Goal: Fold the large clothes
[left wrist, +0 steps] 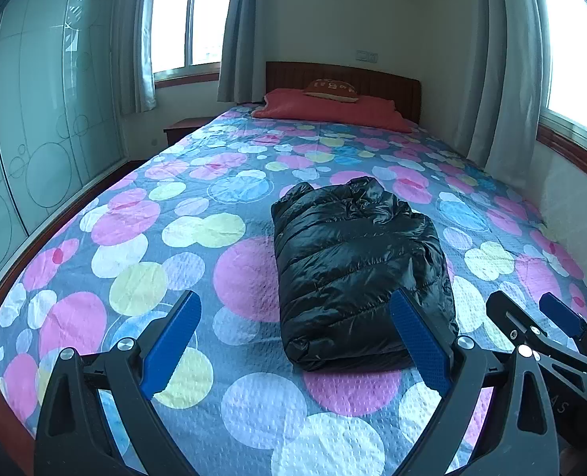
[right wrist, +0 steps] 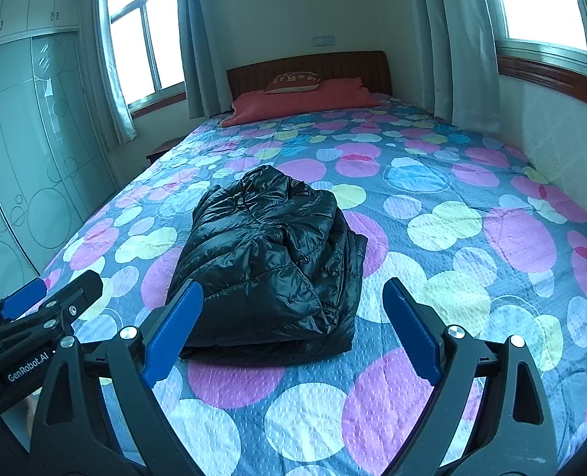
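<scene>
A shiny black puffer jacket (left wrist: 353,269) lies folded into a compact bundle on the bed, also seen in the right wrist view (right wrist: 269,265). My left gripper (left wrist: 295,337) hovers above the bed's near end, open, with nothing between its blue pads; the jacket sits just ahead and to its right. My right gripper (right wrist: 293,329) is open too, held in front of the bundle's near edge without touching it. Each gripper shows at the edge of the other's view: the right gripper (left wrist: 531,317) and the left gripper (right wrist: 51,297).
The bed (left wrist: 135,238) has a grey cover with pink, yellow and blue circles. A red pillow (left wrist: 329,109) and small cushion (left wrist: 331,89) lie at the wooden headboard. A glass-door wardrobe (left wrist: 35,139) stands left, a wall (right wrist: 563,139) and curtains (right wrist: 464,59) run along the right.
</scene>
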{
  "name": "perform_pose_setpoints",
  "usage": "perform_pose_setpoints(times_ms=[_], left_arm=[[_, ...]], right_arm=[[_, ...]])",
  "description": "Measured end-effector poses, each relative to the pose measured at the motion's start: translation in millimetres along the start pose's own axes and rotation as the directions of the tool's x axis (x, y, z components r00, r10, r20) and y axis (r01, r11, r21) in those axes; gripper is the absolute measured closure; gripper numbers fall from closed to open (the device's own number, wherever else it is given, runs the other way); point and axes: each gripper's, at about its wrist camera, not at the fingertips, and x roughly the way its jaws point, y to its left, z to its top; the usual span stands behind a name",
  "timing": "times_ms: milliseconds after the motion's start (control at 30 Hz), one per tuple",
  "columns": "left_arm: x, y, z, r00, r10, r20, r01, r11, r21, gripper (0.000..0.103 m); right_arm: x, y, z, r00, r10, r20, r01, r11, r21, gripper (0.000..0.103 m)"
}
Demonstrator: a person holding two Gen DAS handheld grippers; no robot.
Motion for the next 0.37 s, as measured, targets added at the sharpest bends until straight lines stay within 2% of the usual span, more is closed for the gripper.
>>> perform_pose_setpoints(times_ms=[200, 367], left_arm=[[1, 0, 2, 0.999, 0.002, 0.035, -0.002, 1.000, 0.005, 0.008], [17, 1, 2, 1.000, 0.012, 0.004, -0.013, 1.000, 0.024, 0.008]], right_arm=[[3, -2, 0, 1.000, -0.008, 0.000, 0.008, 1.000, 0.004, 0.011], [12, -11, -1, 1.000, -0.022, -0.011, 0.022, 1.000, 0.013, 0.011]])
